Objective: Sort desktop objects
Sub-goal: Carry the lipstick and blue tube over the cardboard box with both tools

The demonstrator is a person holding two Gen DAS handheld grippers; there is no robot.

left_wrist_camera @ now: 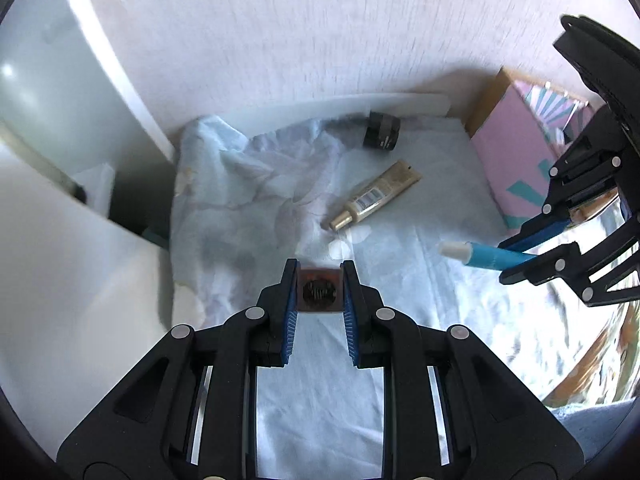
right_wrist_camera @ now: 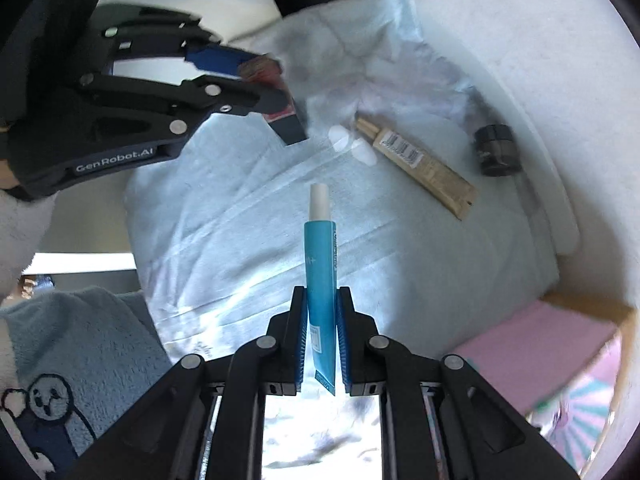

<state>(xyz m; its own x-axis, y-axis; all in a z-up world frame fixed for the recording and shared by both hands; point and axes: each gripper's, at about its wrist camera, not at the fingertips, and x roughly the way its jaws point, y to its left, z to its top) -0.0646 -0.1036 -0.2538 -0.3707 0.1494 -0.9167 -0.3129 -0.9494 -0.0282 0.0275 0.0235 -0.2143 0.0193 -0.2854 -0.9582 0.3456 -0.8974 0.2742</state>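
My left gripper is shut on a small reddish-brown square box, held above the pale blue cloth. In the right wrist view the same box shows dark and red at the upper left. My right gripper is shut on a blue tube with a white cap, its cap pointing away from me. From the left wrist view that tube sticks out leftward from the right gripper. A beige tube and a black jar lie on the cloth.
A pink box with a teal pattern stands at the cloth's right edge, against a textured white wall. White furniture borders the left side. A person's light blue fleece sleeve shows at the lower left of the right wrist view.
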